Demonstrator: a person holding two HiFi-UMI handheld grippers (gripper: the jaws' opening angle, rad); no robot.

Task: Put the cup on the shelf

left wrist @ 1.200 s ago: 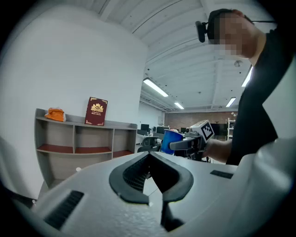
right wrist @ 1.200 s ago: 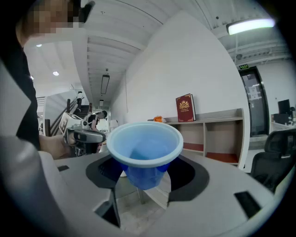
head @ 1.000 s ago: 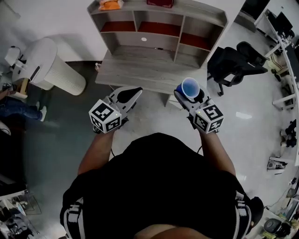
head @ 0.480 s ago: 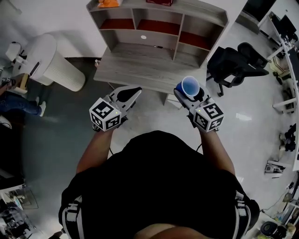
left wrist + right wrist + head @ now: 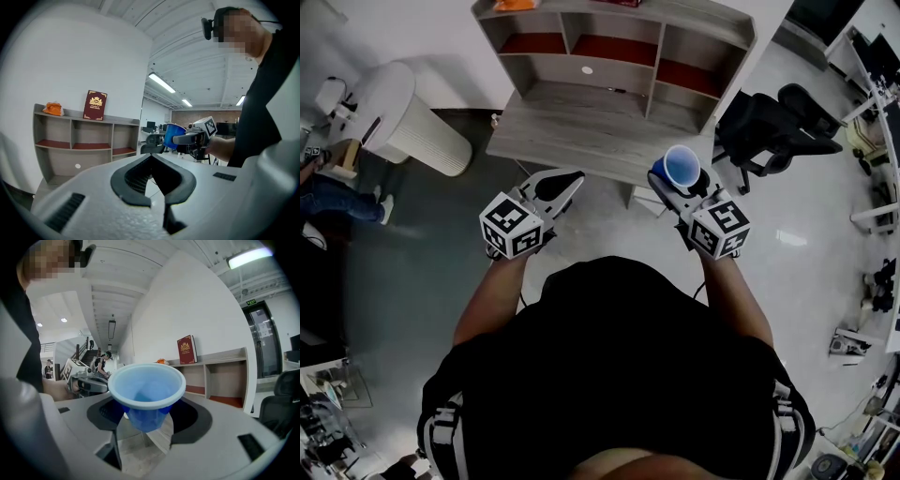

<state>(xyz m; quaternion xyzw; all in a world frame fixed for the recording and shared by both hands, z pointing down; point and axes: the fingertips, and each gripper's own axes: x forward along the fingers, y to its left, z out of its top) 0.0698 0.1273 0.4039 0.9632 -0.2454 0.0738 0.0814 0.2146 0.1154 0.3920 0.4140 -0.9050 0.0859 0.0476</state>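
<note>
A blue cup stands upright between the jaws of my right gripper, which is shut on its body just below the rim. In the right gripper view the cup fills the gap between the jaws of this gripper. My left gripper is held level beside it, shut and empty, and its view catches the cup off to the right. The grey wooden shelf unit stands on a desk just ahead of both grippers.
A red book and an orange object rest on the shelf's top board. A white ribbed cylinder stands left of the desk, a black office chair to its right. A person's legs show at far left.
Both grippers have edged slightly forward toward the desk, with the cup still held in the right one. Nothing was let go or picked up.
</note>
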